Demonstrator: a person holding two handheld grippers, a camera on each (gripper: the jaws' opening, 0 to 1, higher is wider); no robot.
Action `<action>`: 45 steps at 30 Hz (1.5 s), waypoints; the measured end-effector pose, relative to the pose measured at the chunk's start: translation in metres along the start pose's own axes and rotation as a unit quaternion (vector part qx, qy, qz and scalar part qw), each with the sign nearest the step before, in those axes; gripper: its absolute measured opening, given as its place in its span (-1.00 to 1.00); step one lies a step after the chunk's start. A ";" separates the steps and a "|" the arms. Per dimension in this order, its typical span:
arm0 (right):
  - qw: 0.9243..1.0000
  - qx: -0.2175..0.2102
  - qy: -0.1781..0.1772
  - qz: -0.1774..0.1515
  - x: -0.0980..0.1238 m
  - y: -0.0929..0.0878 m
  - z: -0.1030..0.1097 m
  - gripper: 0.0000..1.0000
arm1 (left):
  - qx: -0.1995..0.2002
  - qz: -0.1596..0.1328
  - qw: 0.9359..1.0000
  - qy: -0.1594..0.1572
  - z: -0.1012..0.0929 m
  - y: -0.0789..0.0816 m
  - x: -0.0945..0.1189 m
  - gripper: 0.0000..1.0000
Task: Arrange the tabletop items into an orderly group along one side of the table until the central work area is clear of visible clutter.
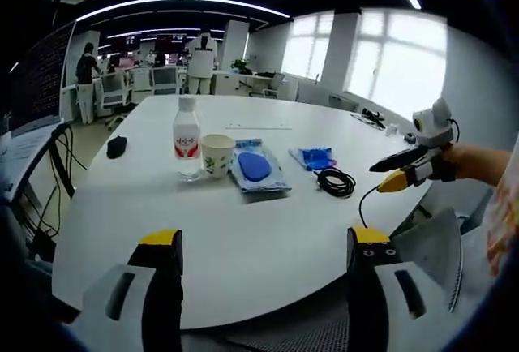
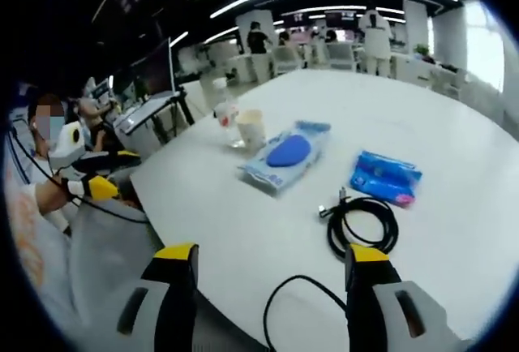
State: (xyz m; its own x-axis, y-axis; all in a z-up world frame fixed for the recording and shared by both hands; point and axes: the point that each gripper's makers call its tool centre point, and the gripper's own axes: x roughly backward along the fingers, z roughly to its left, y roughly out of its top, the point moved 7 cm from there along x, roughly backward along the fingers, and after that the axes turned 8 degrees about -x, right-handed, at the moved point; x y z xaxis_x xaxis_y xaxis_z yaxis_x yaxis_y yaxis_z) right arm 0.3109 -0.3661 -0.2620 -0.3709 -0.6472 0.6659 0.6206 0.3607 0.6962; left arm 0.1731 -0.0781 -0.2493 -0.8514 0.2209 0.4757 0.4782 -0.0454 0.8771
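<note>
On the white table [image 1: 243, 246], five items sit in a loose row: one water bottle [image 1: 187, 139], one paper cup [image 1: 216, 155] just beside it, one wipes pack with a blue lid [image 1: 257, 169], one smaller blue packet [image 1: 313, 158], and one coiled black cable [image 1: 336, 182]. One black object [image 1: 117, 147] lies apart near the far edge. The left gripper [image 1: 263, 246] hovers over the near edge, jaws apart and empty. The right gripper [image 2: 272, 259] is likewise spread wide, holding nothing, with the cable just ahead of it in the right gripper view.
</note>
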 end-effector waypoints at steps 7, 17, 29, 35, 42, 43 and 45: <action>1.000 -0.011 -0.004 -0.004 0.004 -0.004 -0.007 0.50 | -0.003 0.005 1.000 0.000 0.000 0.001 -0.001 0.67; 1.000 -0.025 0.000 -0.002 -0.001 -0.003 -0.013 0.48 | -0.010 0.018 1.000 -0.013 -0.005 0.013 -0.024 0.64; 0.999 -0.020 0.038 -0.004 -0.029 0.037 -0.039 0.47 | 0.114 0.026 0.993 -0.024 -0.004 0.033 -0.070 0.58; 0.998 0.010 0.064 0.005 -0.056 0.083 -0.055 0.42 | 0.170 0.046 0.984 -0.008 0.003 0.030 -0.090 0.53; 0.993 0.083 0.087 0.017 -0.093 0.140 -0.062 0.42 | 0.228 0.047 0.973 -0.005 -0.002 0.035 -0.112 0.49; 0.992 0.084 0.092 0.016 -0.101 0.146 -0.067 0.41 | 0.236 0.048 0.971 -0.004 -0.002 0.034 -0.115 0.48; 0.990 0.082 0.109 0.016 -0.111 0.159 -0.066 0.39 | 0.259 0.051 0.965 0.001 -0.002 0.031 -0.123 0.46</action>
State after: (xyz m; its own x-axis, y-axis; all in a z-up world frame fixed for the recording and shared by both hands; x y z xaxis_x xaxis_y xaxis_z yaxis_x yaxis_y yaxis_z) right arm 0.4959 -0.2809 -0.2431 -0.1835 -0.7577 0.6263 0.5026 0.4753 0.7222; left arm 0.2926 -0.1089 -0.2805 -0.7941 0.2398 0.5584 0.6030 0.4259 0.6746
